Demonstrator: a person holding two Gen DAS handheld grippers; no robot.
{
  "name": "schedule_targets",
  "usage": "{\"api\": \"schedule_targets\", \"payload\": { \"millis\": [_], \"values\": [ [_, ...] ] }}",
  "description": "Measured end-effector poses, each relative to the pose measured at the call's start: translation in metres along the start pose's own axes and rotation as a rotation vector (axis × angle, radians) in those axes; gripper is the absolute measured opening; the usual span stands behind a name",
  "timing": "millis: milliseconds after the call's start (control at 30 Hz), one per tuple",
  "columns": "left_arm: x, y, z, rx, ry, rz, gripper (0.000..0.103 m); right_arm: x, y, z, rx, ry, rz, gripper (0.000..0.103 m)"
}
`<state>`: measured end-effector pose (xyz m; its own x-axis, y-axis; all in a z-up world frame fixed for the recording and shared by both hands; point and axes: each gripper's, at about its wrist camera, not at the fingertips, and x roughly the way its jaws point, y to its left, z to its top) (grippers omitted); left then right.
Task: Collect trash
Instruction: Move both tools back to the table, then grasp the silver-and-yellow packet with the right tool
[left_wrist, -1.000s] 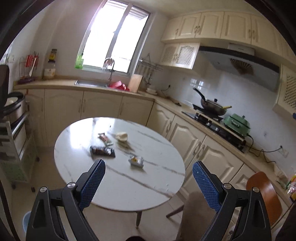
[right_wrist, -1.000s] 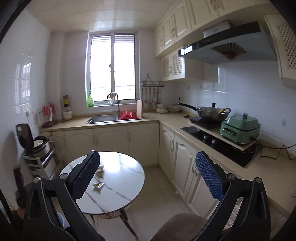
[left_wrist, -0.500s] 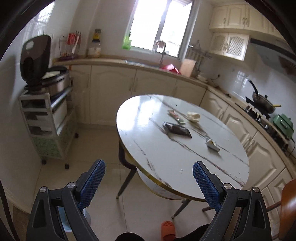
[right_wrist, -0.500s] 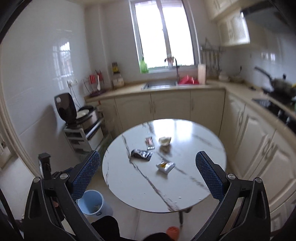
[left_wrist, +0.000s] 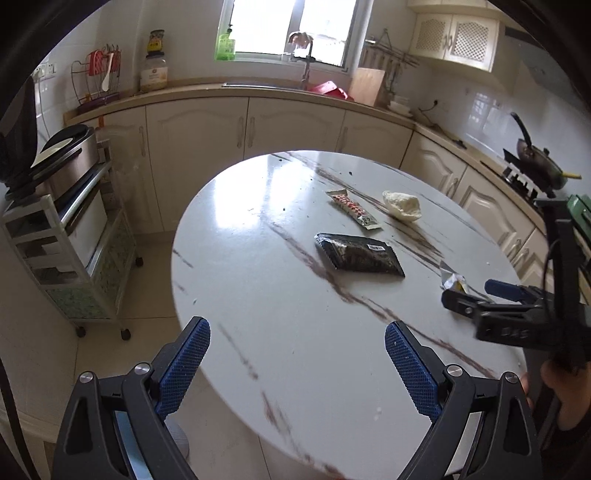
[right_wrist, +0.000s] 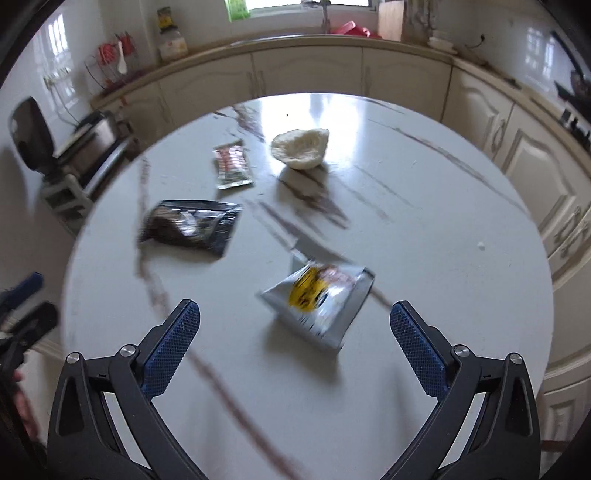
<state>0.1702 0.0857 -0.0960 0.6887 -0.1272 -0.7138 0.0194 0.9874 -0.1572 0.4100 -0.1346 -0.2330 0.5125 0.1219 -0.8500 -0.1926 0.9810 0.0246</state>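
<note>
Several pieces of trash lie on a round white marble table (left_wrist: 295, 325). A black wrapper (left_wrist: 360, 255) (right_wrist: 192, 225), a red-and-white wrapper (left_wrist: 352, 208) (right_wrist: 232, 164), a crumpled white tissue (left_wrist: 402, 205) (right_wrist: 301, 147) and a silver-and-yellow packet (right_wrist: 317, 299) (left_wrist: 453, 281). My right gripper (right_wrist: 293, 339) is open just in front of the silver packet; it also shows in the left wrist view (left_wrist: 476, 295). My left gripper (left_wrist: 295, 350) is open and empty over the table's near edge.
A rolling shelf cart (left_wrist: 70, 236) with a metal appliance stands left of the table. Cream cabinets and a countertop (left_wrist: 258, 92) run behind and to the right, with a stove and pan (left_wrist: 535, 162). A blue bin edge (left_wrist: 125, 443) shows on the floor below my left gripper.
Both grippers have dropped and closed in on the table. The right one now hovers low by the silver packet. Both stay open.
</note>
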Motion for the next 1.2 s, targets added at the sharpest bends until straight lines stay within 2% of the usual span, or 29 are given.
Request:
{"api": "schedule_targets", "payload": {
  "millis": [33,67,100,133,167,233,267,300,333,600,733,867,1067,1133,1200],
  "values": [
    [0.005,-0.001,0.005,0.002,0.007,0.005,0.093,0.005,0.000,0.001,-0.014,0.010,-0.016,0.097],
    [0.018,-0.003,0.011,0.007,0.012,0.013,0.093,0.009,0.000,0.001,-0.018,0.022,-0.012,0.081],
    [0.029,-0.006,0.017,0.015,0.013,0.015,0.093,0.006,-0.001,0.001,-0.020,0.022,-0.013,0.075],
    [0.036,-0.009,0.022,0.022,0.013,0.013,0.093,0.004,0.000,0.000,-0.033,0.015,-0.037,0.071],
    [0.044,-0.012,0.026,0.031,0.017,0.010,0.093,0.001,-0.002,-0.001,-0.037,0.009,-0.022,0.065],
    [0.063,-0.012,0.027,0.043,0.026,0.010,0.093,-0.002,-0.005,-0.004,-0.055,0.000,-0.018,0.060],
    [0.079,-0.014,0.033,0.044,0.033,0.007,0.093,-0.003,-0.005,-0.006,-0.074,-0.009,-0.007,0.050],
    [0.092,-0.017,0.038,0.044,0.040,0.000,0.093,-0.006,-0.007,-0.008,-0.090,-0.023,0.017,0.029],
    [0.099,-0.020,0.042,0.043,0.048,-0.001,0.093,-0.007,-0.008,-0.006,-0.101,-0.030,0.022,0.022],
    [0.165,-0.054,0.079,0.100,0.090,-0.026,0.093,-0.011,-0.041,-0.001,-0.024,-0.058,0.169,0.019],
    [0.201,-0.066,0.097,0.180,0.140,0.003,0.093,-0.012,-0.052,0.003,0.014,-0.064,0.218,0.019],
    [0.224,-0.073,0.110,0.237,0.149,0.022,0.093,-0.014,-0.054,0.009,0.031,-0.071,0.245,0.019],
    [0.234,-0.075,0.114,0.318,0.129,-0.001,0.093,-0.014,-0.054,0.013,0.053,-0.077,0.279,0.019],
    [0.234,-0.069,0.112,0.335,0.136,-0.048,0.093,-0.014,-0.053,0.013,0.056,-0.078,0.284,0.019],
    [0.237,-0.065,0.105,0.375,0.146,-0.012,0.093,-0.014,-0.051,0.013,0.054,-0.078,0.286,0.019]
  ]
}}
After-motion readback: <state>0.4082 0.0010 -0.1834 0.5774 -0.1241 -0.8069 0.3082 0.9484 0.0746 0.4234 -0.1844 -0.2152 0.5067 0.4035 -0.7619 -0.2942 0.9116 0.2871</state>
